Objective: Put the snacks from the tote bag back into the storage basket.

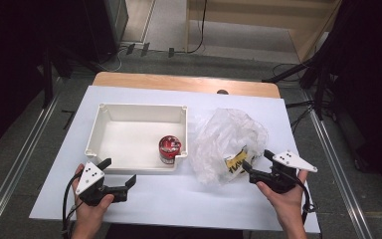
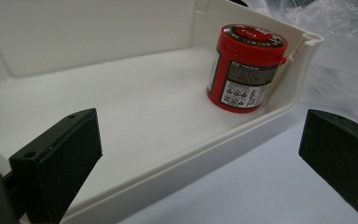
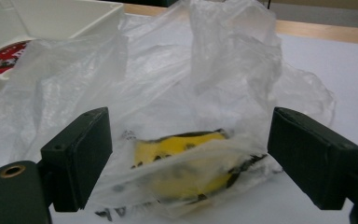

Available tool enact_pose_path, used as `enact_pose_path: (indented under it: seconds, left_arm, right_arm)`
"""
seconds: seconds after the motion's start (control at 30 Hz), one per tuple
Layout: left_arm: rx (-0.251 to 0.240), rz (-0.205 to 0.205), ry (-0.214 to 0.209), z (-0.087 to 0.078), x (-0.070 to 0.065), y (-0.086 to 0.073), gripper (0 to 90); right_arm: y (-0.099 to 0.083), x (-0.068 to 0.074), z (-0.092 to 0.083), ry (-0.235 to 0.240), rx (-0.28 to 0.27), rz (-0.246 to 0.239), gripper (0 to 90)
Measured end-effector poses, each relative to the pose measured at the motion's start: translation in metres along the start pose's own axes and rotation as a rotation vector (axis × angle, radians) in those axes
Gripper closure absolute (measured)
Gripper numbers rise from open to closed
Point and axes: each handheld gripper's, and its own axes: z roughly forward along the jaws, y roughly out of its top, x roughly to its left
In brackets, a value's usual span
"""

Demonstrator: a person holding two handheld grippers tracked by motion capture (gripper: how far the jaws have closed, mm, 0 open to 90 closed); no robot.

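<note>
Right gripper view: nearest, the right gripper (image 3: 193,158) is held with its jaws spread wide, nothing clasped, on either side of a yellow packet (image 3: 182,163) seen through a thin plastic bag (image 3: 200,79) lying on the white table (image 1: 179,199). The film is judged light, limp and slippery, best pinched at the packet's firmer bulk. Farther left, the left gripper (image 1: 119,174) is likewise released beside the white tray (image 1: 142,108), where a red jar (image 1: 169,148) is seen standing upright in the near right corner.

One red jar (image 1: 169,149), one white tray (image 1: 99,117), one plastic bag (image 1: 229,134), two claws
</note>
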Motion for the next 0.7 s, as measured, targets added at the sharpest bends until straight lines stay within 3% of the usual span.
enact_pose_path:
  seconds: [0.17,0.7]
  left_arm:
    - [0.0,0.002,-0.001,0.0,0.0,0.0,0.0]
    - [-0.002,0.0,0.005,0.0,0.001,0.0,0.0]
  right_arm:
    - [-0.008,-0.015,-0.009,-0.034,-0.004,0.025,14.4]
    - [-0.028,-0.039,-0.026,-0.083,0.003,0.057,14.4]
